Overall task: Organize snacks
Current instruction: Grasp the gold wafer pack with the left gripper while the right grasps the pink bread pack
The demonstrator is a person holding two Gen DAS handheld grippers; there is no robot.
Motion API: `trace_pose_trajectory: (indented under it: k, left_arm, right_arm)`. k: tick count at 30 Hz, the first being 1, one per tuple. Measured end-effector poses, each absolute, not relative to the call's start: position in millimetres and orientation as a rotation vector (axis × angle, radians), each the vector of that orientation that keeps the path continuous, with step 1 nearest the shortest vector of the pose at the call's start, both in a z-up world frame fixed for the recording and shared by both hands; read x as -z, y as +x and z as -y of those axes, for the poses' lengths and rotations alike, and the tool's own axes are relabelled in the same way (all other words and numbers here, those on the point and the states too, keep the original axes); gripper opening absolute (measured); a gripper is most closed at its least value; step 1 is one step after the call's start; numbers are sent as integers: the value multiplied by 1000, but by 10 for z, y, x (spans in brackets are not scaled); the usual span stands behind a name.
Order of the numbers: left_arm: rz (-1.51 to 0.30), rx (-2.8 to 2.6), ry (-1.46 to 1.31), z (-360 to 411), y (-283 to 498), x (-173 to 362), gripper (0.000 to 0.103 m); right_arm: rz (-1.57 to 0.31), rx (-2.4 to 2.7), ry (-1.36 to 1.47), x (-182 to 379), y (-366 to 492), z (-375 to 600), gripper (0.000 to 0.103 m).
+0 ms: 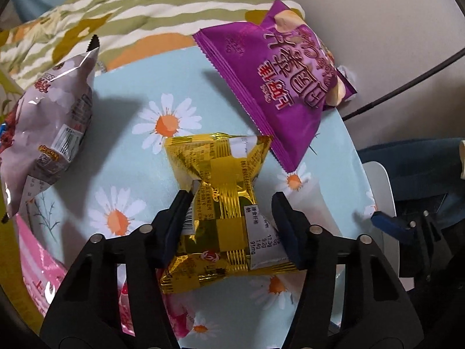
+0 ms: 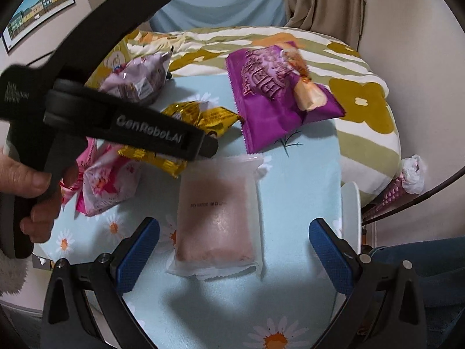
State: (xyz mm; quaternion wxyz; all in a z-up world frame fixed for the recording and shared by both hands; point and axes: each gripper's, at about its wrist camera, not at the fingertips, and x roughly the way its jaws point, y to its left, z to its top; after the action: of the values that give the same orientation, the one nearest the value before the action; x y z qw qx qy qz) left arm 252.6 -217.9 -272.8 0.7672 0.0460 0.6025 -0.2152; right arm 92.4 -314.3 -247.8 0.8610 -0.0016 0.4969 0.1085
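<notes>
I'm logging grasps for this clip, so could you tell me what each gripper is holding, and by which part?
The left gripper pinches the gold snack packet across its crumpled middle. The right gripper holds nothing.

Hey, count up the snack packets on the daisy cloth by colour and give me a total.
Gold: 1, the gold packet, pinched between the left gripper jaws
Purple: 1, the purple chip bag
Pale lilac: 1, the lilac bag
Pink: 1, the pink packet
Frosted white: 1, the translucent pouch, ahead of the open right gripper
Total: 5
</notes>
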Motion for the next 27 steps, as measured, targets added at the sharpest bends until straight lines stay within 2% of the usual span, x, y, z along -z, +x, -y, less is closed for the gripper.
trace_pose_trajectory:
  k: [19,21,25,27]
  left_arm:
    - [-1251,410,65,1763,2504,2525,49]
    - [-1241,413,65,1738,2500,2482,49]
    - [-1230,415,54,1690,2466,2423,49]
    - [-1225,411,48,1669,2463,2399,49]
  right_arm:
    - [-1088,-239,-72,2747,1125,2876,82]
    - [-1103,-234,-68,2771,1172,2865,75]
    - [-1105,-216,-73,2777,1208,2858,71]
    - [-1105,-205,-89,2791,1267,2888,62]
